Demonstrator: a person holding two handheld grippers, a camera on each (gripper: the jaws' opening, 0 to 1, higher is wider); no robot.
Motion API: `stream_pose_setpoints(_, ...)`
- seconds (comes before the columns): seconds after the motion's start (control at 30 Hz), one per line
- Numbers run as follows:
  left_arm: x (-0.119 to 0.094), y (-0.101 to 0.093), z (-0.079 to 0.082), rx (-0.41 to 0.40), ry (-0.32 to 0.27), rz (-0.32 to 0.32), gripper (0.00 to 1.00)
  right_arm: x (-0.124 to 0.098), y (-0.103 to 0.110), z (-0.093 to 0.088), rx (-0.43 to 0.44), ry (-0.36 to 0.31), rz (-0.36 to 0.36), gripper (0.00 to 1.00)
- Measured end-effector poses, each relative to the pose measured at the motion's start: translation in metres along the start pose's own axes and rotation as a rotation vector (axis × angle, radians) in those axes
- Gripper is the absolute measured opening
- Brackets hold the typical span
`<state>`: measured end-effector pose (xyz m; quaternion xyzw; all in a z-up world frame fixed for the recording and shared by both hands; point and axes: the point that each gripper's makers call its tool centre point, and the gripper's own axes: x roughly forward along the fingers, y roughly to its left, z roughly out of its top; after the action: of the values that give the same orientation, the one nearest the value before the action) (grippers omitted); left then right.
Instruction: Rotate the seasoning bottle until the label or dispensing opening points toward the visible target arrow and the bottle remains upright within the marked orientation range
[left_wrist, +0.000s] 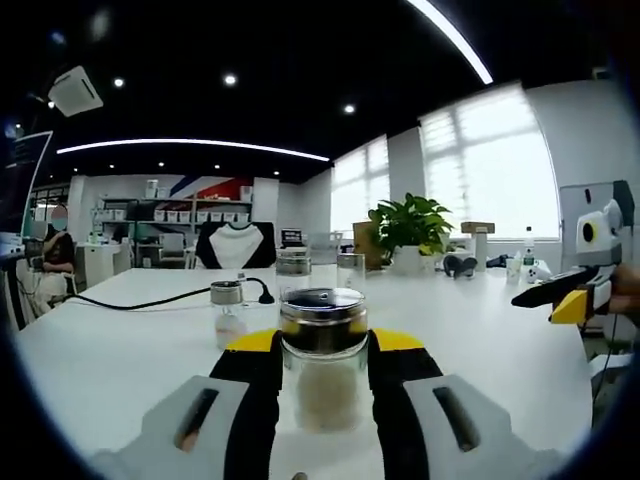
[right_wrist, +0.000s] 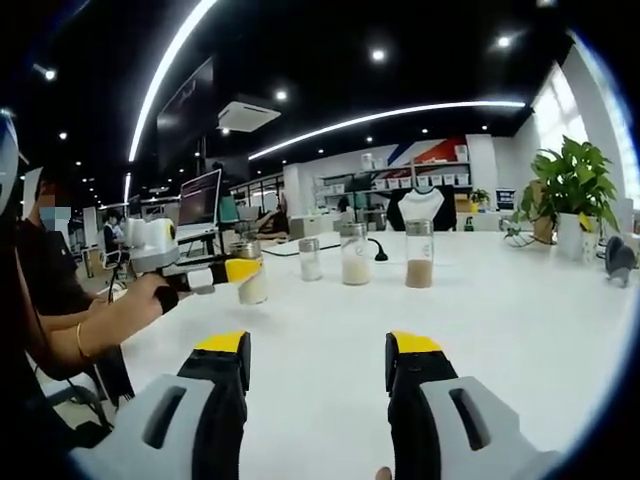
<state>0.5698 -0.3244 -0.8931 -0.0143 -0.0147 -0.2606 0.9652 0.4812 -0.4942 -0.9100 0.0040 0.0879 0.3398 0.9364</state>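
The seasoning bottle was seen upright in the left gripper view, a clear glass jar with a dark lid and pale grains in its lower part, standing on the white counter. It was pinched between the yellow-tipped jaws of the left gripper, one jaw pressed to each side of the glass. In the right gripper view the same bottle was seen at the tip of the left gripper, held by a hand coming in from the left.

The right gripper was spread wide with nothing between its jaws — only bare counter was visible in the gap. From the left gripper view it was seen at the right edge, well apart from the bottle.

Further back on the counter other jars were lined up: a small one with pale contents, a taller one with white grains and one with brown contents. A black cable was laid across the counter behind them, and a potted plant was set near the windows.
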Motion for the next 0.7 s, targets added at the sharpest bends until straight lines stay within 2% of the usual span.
stream_pose_setpoints(0.2, 0.002, -0.018, 0.003, 0.021, 0.004, -0.046, 0.35, 0.0, 0.0, -0.001, -0.005, 0.006, 0.005, 0.53)
stream_pose_setpoints(0.37, 0.003, -0.028, 0.007, 0.001, -0.02, -0.07, 0.35, 0.001, 0.002, -0.001, -0.013, 0.003, 0.012, 0.53)
stream_pose_setpoints(0.7, 0.004, -0.054, 0.012, -0.003, -0.016, -0.156, 0.35, 0.002, 0.007, 0.002, -0.032, -0.012, 0.035, 0.52)
